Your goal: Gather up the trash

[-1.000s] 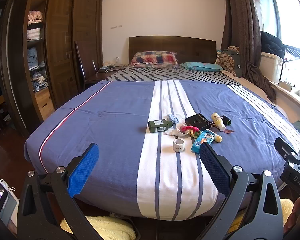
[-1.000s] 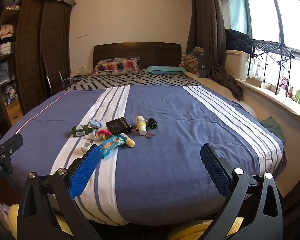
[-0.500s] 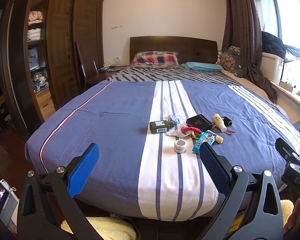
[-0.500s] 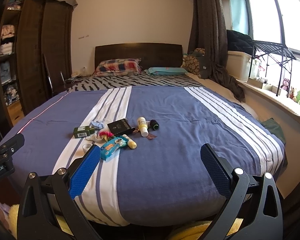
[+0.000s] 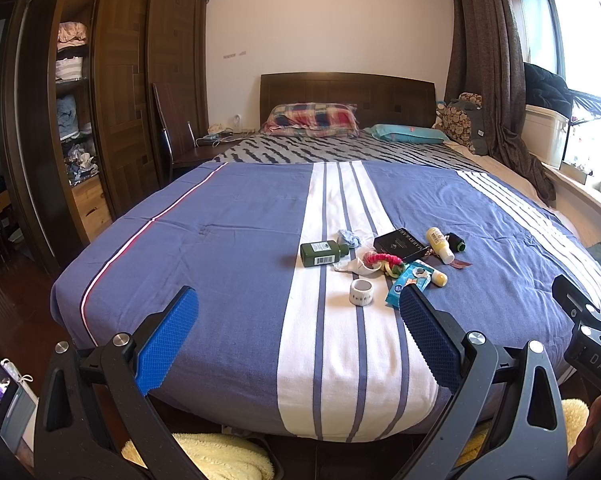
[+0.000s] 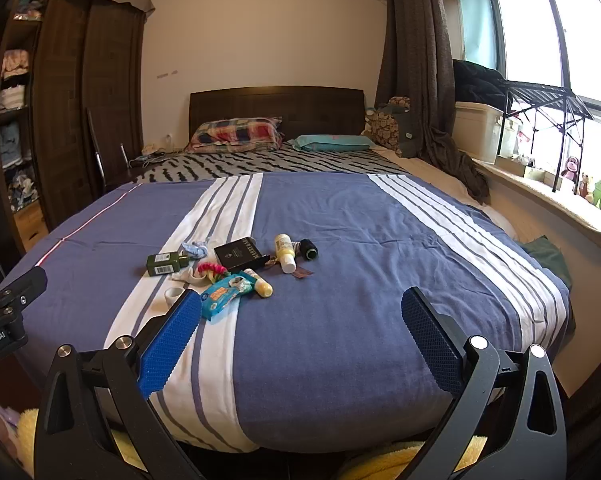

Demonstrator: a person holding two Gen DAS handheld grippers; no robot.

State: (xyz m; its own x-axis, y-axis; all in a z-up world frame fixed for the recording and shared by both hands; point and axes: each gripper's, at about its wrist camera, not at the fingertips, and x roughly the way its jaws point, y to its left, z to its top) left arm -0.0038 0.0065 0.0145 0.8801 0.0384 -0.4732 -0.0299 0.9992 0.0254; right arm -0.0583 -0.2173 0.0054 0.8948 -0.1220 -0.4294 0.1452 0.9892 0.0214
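Observation:
A small heap of items lies on the blue and white striped bedspread [image 5: 228, 248]: a green bottle [image 5: 322, 253] [image 6: 165, 263], a black box [image 5: 400, 244] [image 6: 240, 253], a yellow-capped white bottle [image 5: 439, 245] [image 6: 285, 253], a black thread spool [image 5: 456, 242] [image 6: 309, 249], a white tape roll [image 5: 361, 292] [image 6: 173, 294], a blue wipes packet [image 6: 222, 295] [image 5: 406, 282], crumpled tissue [image 5: 350, 266] and a pink-green ring [image 5: 382, 260]. My left gripper [image 5: 298, 326] stands open at the bed's foot, short of the heap. My right gripper [image 6: 302, 326] is open too, to the right of the heap.
A dark wardrobe [image 5: 112, 92] with open shelves stands on the left, a chair [image 5: 176, 136] beside it. Pillows [image 5: 312, 120] and a headboard are at the far end. A curtain [image 6: 420, 80] and window sill run along the right. Yellow fluffy fabric [image 5: 204, 456] lies below the bed's foot.
Both grippers have drifted slightly; the heap has shifted a little right in the views. Both stay open and nothing on the bed has moved.

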